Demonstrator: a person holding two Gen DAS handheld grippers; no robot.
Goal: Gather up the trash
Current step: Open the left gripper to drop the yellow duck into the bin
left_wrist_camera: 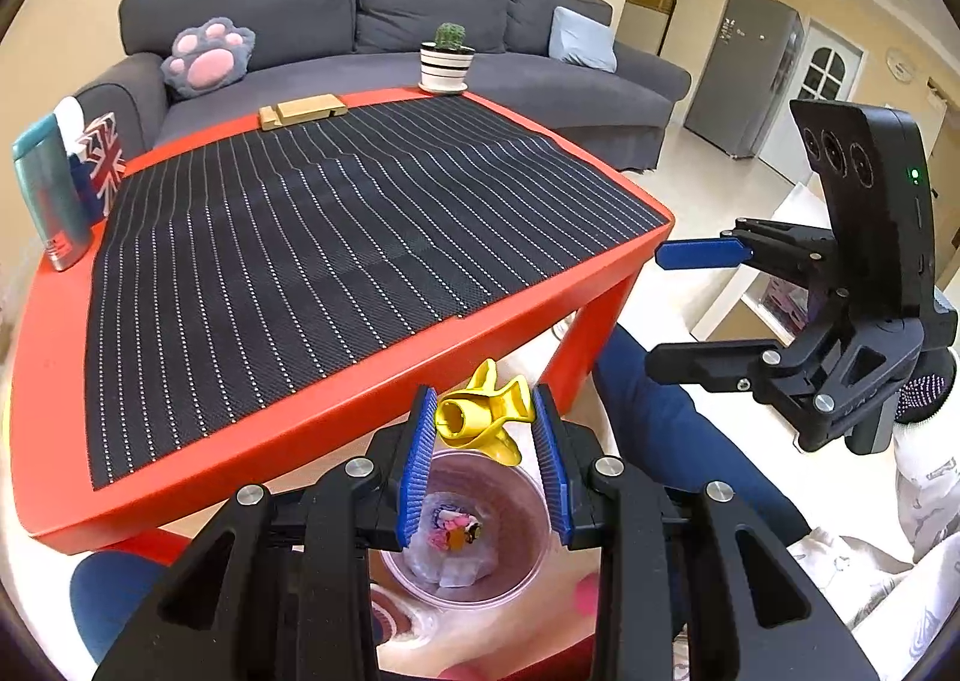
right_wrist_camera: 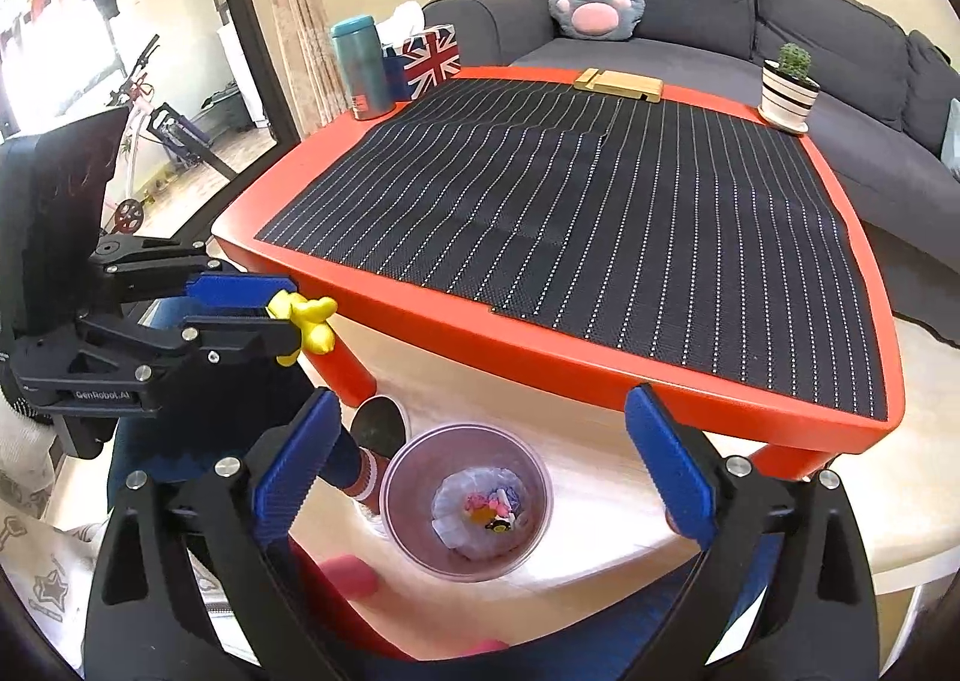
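Inventory as I saw it: left gripper clamped on a yellow toy, held above a clear cup on the floor beside the red table. Right gripper empty, fingers wide apart, also over the cup. Cup held wrappers and small scraps. Striped mat covered the table; cactus pot, wooden block, teal flask along its far edge.

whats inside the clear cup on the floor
The clear cup holds crumpled pale wrappers with small pink, yellow and black scraps on top. Whatever lies under the wrappers is covered.
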